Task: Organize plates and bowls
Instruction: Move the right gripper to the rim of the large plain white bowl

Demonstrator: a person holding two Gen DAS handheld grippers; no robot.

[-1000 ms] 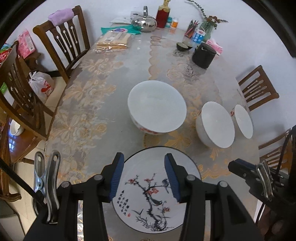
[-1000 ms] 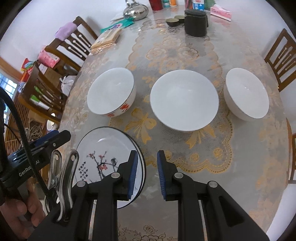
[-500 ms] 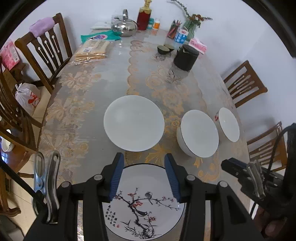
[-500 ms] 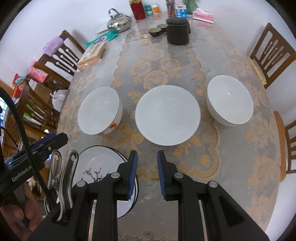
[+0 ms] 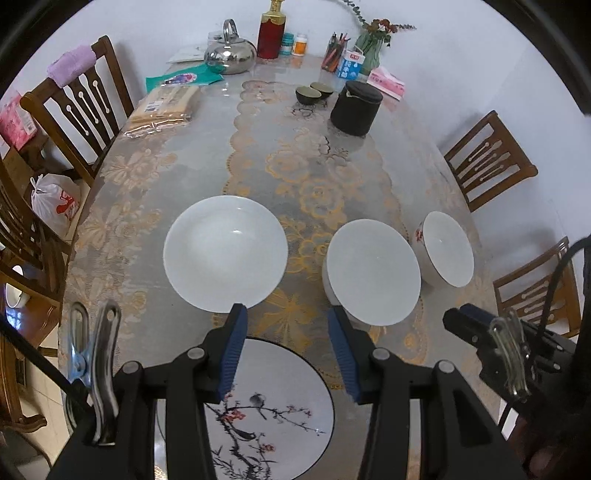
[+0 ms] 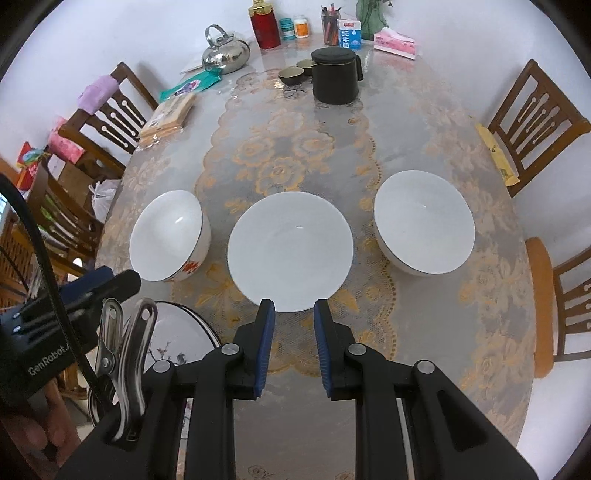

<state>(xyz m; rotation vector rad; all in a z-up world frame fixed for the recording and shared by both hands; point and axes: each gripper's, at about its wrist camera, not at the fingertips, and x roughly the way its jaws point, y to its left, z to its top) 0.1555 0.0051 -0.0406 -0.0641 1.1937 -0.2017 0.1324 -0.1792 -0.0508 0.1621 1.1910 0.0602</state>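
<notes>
A painted plate with a bird and blossoms (image 5: 273, 406) lies at the near table edge; its rim also shows in the right wrist view (image 6: 177, 332). Three white bowls stand in a row beyond it: a flower-marked bowl (image 5: 225, 253) (image 6: 168, 236) at left, a wide plain one (image 5: 371, 271) (image 6: 290, 251) in the middle, and a flower-marked bowl (image 5: 445, 249) (image 6: 423, 221) at right. My left gripper (image 5: 288, 325) is open and empty above the plate's far rim. My right gripper (image 6: 293, 317) is open and empty, just short of the middle bowl.
At the table's far end stand a black canister (image 5: 354, 107), two small dark cups (image 5: 312, 94), a steel kettle (image 5: 229, 55), a red bottle (image 5: 271, 31) and a packet of noodles (image 5: 166, 105). Wooden chairs (image 6: 535, 122) flank both sides.
Both grippers have pulled back and up, so the bowls look farther away and more of the table shows. The dishes have not moved. Both grippers stay open.
</notes>
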